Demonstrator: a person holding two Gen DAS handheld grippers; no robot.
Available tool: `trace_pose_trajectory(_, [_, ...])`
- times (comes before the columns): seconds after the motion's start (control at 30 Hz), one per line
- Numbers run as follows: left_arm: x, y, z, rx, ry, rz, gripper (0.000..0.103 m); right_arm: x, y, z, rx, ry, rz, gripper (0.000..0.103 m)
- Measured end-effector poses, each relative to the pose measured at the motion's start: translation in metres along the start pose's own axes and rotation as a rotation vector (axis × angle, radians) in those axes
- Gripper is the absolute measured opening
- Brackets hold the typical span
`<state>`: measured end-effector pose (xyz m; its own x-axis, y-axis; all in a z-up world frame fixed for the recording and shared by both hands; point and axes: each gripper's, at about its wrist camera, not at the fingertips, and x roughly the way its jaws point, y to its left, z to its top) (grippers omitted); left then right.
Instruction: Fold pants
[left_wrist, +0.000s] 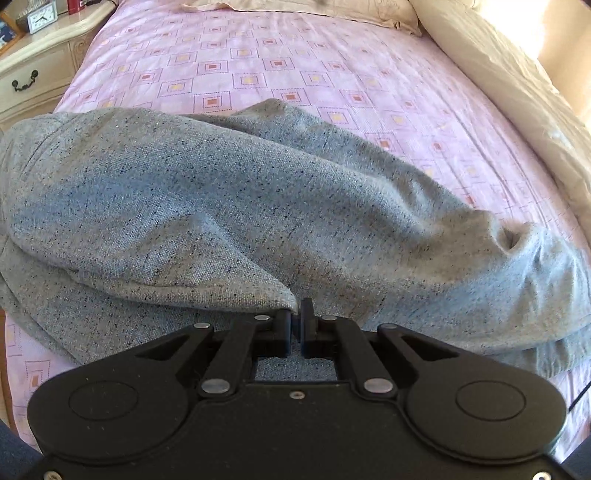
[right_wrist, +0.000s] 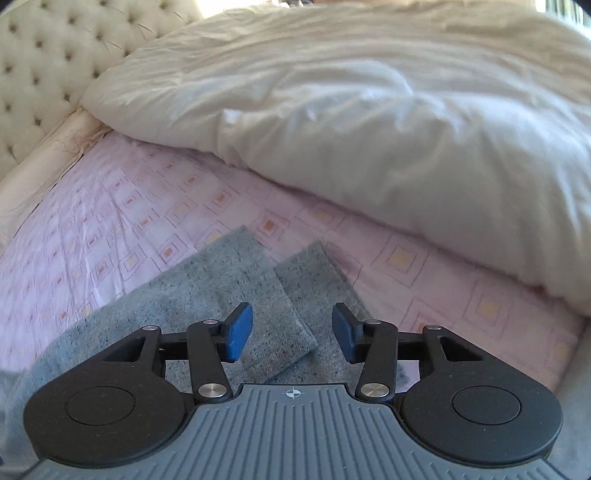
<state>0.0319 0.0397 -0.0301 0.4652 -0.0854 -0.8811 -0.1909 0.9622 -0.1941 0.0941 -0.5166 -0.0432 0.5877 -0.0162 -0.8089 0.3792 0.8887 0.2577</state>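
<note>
The left gripper (left_wrist: 297, 315) is pinching its jaws together on a raised fold of the grey pants (left_wrist: 221, 206), which are lying bunched across the pink patterned bedsheet (left_wrist: 258, 66) from nine to three o'clock. The right gripper (right_wrist: 292, 338) is hovering with its blue pads (right_wrist: 239, 334) apart over the two leg cuffs (right_wrist: 295, 295) pointing toward twelve o'clock, near the white duvet (right_wrist: 369, 129). This looks like an early fold; next, the right jaws likely need to close on the cuffs. No containers are showing.

no legible text or labels
</note>
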Motion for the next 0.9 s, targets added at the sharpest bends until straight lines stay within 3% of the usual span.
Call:
trace_pose_trajectory(0.17, [0.007, 0.0, 0.002, -0.007, 0.011, 0.0, 0.006, 0.014, 0.006, -0.007, -0.037, -0.006, -0.017, 0.046])
trace_pose_trajectory(0.2, [0.007, 0.001, 0.002, -0.008, 0.014, 0.002, 0.006, 0.012, 0.011, -0.008, -0.055, -0.007, -0.001, 0.038])
trace_pose_trajectory(0.23, [0.008, 0.0, 0.003, -0.007, 0.015, 0.003, 0.006, 0.009, 0.016, -0.008, -0.078, -0.011, 0.007, 0.015])
trace_pose_trajectory(0.27, [0.008, 0.0, 0.003, -0.005, 0.015, 0.005, 0.006, 0.005, 0.024, -0.008, -0.118, -0.024, 0.0, 0.005])
trace_pose_trajectory(0.37, [0.003, 0.001, 0.004, -0.006, -0.013, -0.009, 0.006, -0.027, 0.038, -0.005, -0.218, -0.086, 0.057, 0.006])
trace_pose_trajectory(0.47, [-0.011, 0.001, 0.001, 0.005, -0.076, -0.036, 0.006, -0.069, 0.03, -0.006, -0.241, -0.163, 0.036, 0.006])
trace_pose_trajectory(0.53, [-0.014, -0.001, -0.002, 0.024, -0.079, -0.053, 0.006, -0.073, 0.01, -0.007, -0.19, -0.125, 0.009, 0.006])
trace_pose_trajectory(0.7, [0.014, -0.007, 0.0, 0.061, 0.067, -0.018, 0.006, -0.042, -0.016, -0.024, -0.162, -0.007, -0.053, 0.006])
trace_pose_trajectory(0.9, [0.011, -0.007, 0.0, 0.066, 0.056, -0.026, 0.006, -0.047, -0.005, -0.031, -0.242, -0.045, -0.081, 0.005])
